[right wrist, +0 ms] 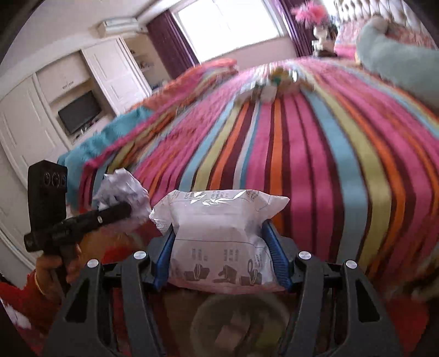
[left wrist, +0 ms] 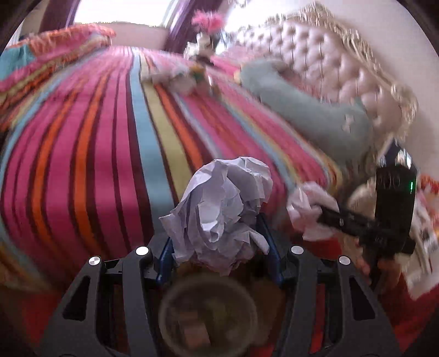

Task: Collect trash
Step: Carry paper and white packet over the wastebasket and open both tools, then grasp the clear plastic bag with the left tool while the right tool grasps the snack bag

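Below both of your grippers sits a round bin [left wrist: 208, 315], blurred, at the near edge of each wrist view, with some boxy scraps showing dimly inside it. Your left gripper [left wrist: 219, 241] is clamped on a crumpled paper ball [left wrist: 225, 203], its blue pads [left wrist: 271, 247] pressing the wad from both sides, the paper bulging up above the fingers. Your right gripper [right wrist: 223, 247] grips a white plastic wrapper [right wrist: 219, 233] printed with grey pictograms; the blue pads [right wrist: 277, 258] pinch its middle and the crinkled top spreads wider than the jaws. Each gripper shows in the other's camera: from the left wrist, the right one lies to the right with its white load, and from the right wrist, the left one lies to the left, held by your hand [right wrist: 55, 263] in a red sleeve.

Past the grippers spreads a striped bedspread [left wrist: 109, 137] in pink, orange, blue and yellow-green. Farther along it lies a blurred cluster of small litter [right wrist: 274, 79]. A pale green bolster pillow [left wrist: 310, 109] rests at the far right against a tufted headboard [left wrist: 329, 60]. Beyond the bed, a window [right wrist: 227, 24] with purple curtains, and at far left a white wardrobe [right wrist: 33, 109] with a dark screen [right wrist: 79, 111].
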